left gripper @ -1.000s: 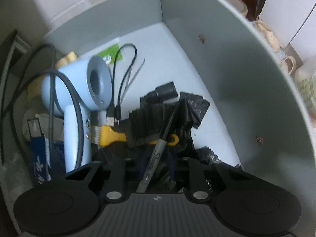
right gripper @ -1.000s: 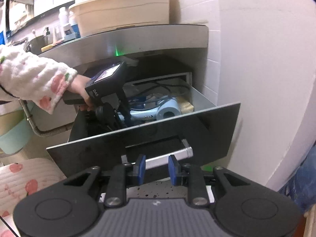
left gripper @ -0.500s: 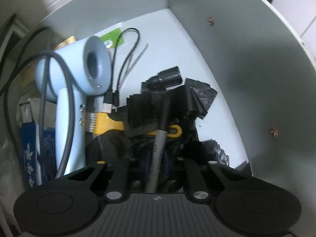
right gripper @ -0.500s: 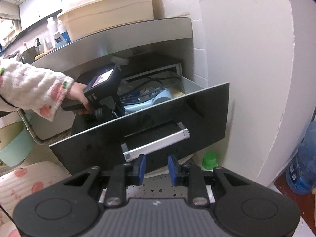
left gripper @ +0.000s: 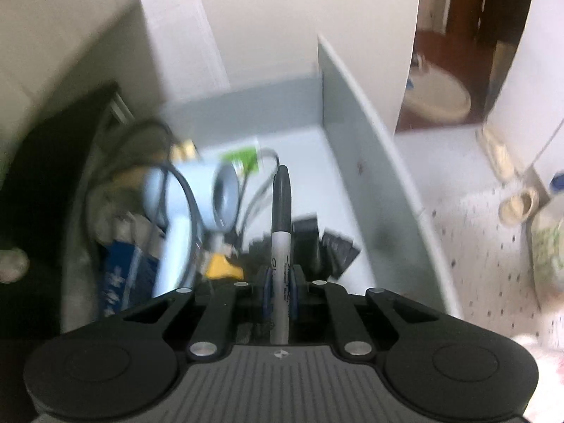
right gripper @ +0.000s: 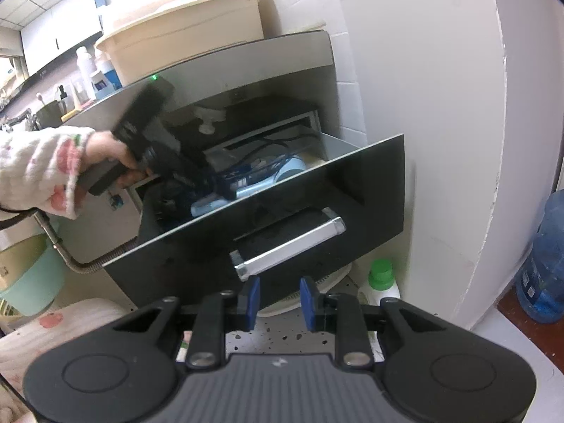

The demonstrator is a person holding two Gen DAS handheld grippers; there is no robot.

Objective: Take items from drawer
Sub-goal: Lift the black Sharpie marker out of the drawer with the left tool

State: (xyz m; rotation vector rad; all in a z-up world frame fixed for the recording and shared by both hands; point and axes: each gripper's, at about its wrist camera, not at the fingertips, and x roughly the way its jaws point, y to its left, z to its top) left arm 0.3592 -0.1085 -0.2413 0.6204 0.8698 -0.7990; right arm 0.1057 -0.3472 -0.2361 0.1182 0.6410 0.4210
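The left claw [left gripper: 280,292] is clamped on one black-capped marker [left gripper: 281,225], held above the open drawer [left gripper: 356,190]. Inside lie one pale blue hair dryer [left gripper: 197,197], one blue box [left gripper: 121,275] and black bags [left gripper: 335,250]. The right claw [right gripper: 278,298], slightly apart, grips nothing below the drawer's single handle [right gripper: 289,246].

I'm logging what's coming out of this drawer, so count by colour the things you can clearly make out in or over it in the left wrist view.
Black and grey: 1, the marker held in the left gripper
Light blue: 1, the hair dryer
Green: 1, the packet
Yellow: 1, the tool
Dark blue: 1, the box
Total: 5; the rest is too blurred to count.
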